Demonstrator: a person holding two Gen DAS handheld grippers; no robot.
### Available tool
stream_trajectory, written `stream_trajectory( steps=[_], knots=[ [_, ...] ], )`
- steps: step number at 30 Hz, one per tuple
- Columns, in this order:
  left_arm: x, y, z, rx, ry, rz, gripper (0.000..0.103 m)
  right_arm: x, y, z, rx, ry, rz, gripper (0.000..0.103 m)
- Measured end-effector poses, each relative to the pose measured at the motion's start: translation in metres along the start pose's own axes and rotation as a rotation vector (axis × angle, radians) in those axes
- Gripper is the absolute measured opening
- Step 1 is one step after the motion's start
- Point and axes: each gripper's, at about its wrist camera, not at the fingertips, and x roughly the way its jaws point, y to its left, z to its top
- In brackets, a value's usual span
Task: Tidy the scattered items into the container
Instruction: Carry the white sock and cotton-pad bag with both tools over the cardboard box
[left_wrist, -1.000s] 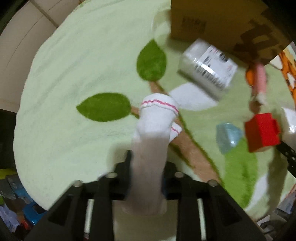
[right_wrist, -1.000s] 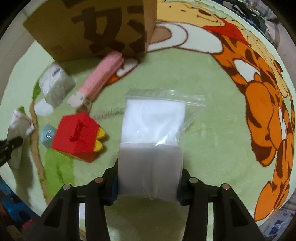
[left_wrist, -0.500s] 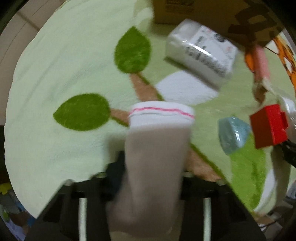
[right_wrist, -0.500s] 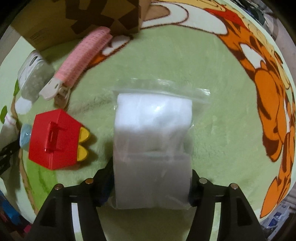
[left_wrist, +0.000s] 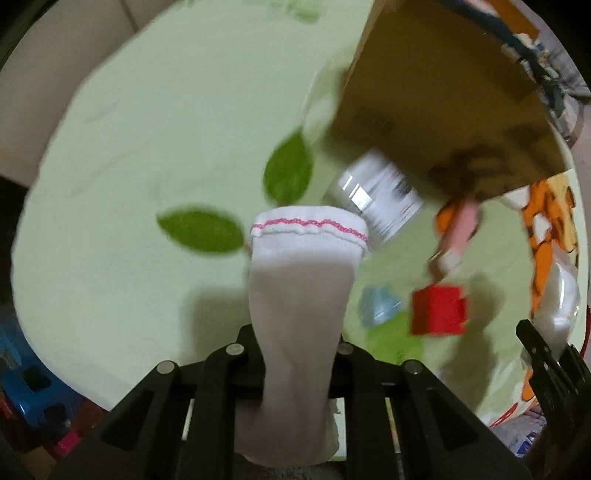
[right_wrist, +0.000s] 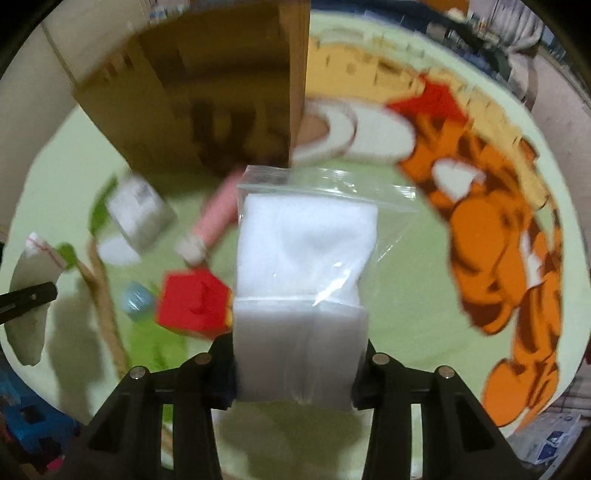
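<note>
My left gripper (left_wrist: 297, 369) is shut on a white sock (left_wrist: 303, 288) with a pink-stitched cuff, which hangs above the rug. My right gripper (right_wrist: 301, 365) has a clear zip bag of white wadding (right_wrist: 306, 254) pinched between its closing jaws, lifted off the rug. The open cardboard box (left_wrist: 443, 92) (right_wrist: 207, 92) stands ahead of both. On the rug near it lie a white labelled packet (left_wrist: 376, 195) (right_wrist: 138, 210), a pink roller (left_wrist: 461, 225) (right_wrist: 218, 214), a red block (left_wrist: 439, 310) (right_wrist: 192, 306) and a small blue packet (left_wrist: 378, 306) (right_wrist: 135, 301).
A round pale green rug (left_wrist: 147, 129) with leaf and tiger patterns (right_wrist: 491, 258) covers the floor. Beige floor shows beyond its far edge. Blue and pink clutter (left_wrist: 26, 398) lies off the rug at the lower left, and packaging (right_wrist: 550, 439) at the lower right.
Both grippers have risen with their loads. The sock now hangs free of the rug, and the cardboard box fills more of both views. The items on the rug stay put.
</note>
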Motion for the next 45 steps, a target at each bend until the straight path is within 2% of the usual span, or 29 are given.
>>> stream_trajectory(
  steps=[1, 2, 3, 4, 5, 7, 10, 16, 20, 28, 45],
  knots=[
    [-0.016, -0.019, 0.006, 0.011, -0.038, 0.0, 0.016, -0.028, 0.015, -0.002, 0.005, -0.026, 0.002, 0.043],
    [-0.031, -0.021, 0.007, 0.02, -0.07, -0.001, 0.016, -0.024, 0.002, 0.029, 0.012, -0.055, 0.01, 0.043],
    [-0.044, -0.028, 0.018, 0.027, -0.101, 0.001, 0.016, -0.042, 0.004, 0.038, 0.018, -0.086, 0.019, 0.043],
    [-0.048, -0.053, 0.052, 0.035, -0.134, 0.005, 0.016, -0.051, -0.01, 0.043, 0.022, -0.117, 0.024, 0.043],
    [-0.065, -0.064, 0.067, 0.04, -0.161, 0.003, 0.016, -0.059, -0.017, 0.047, 0.025, -0.147, 0.027, 0.043],
    [-0.1, -0.079, 0.079, 0.057, -0.231, -0.02, 0.016, -0.089, -0.016, 0.066, 0.034, -0.223, 0.034, 0.043],
    [-0.132, -0.105, 0.108, 0.11, -0.311, 0.001, 0.016, -0.127, -0.012, 0.08, 0.034, -0.305, 0.039, 0.043],
    [-0.175, -0.127, 0.12, 0.146, -0.382, 0.012, 0.017, -0.167, -0.004, 0.101, 0.018, -0.412, 0.051, 0.043],
    [-0.192, -0.131, 0.11, 0.163, -0.399, 0.024, 0.017, -0.171, 0.005, 0.106, 0.022, -0.425, 0.055, 0.043],
    [-0.186, -0.135, 0.105, 0.194, -0.379, 0.03, 0.017, -0.161, 0.01, 0.115, 0.026, -0.394, 0.064, 0.043],
    [-0.165, -0.143, 0.129, 0.191, -0.327, 0.043, 0.017, -0.141, 0.008, 0.14, 0.027, -0.372, 0.069, 0.043]
  ],
)
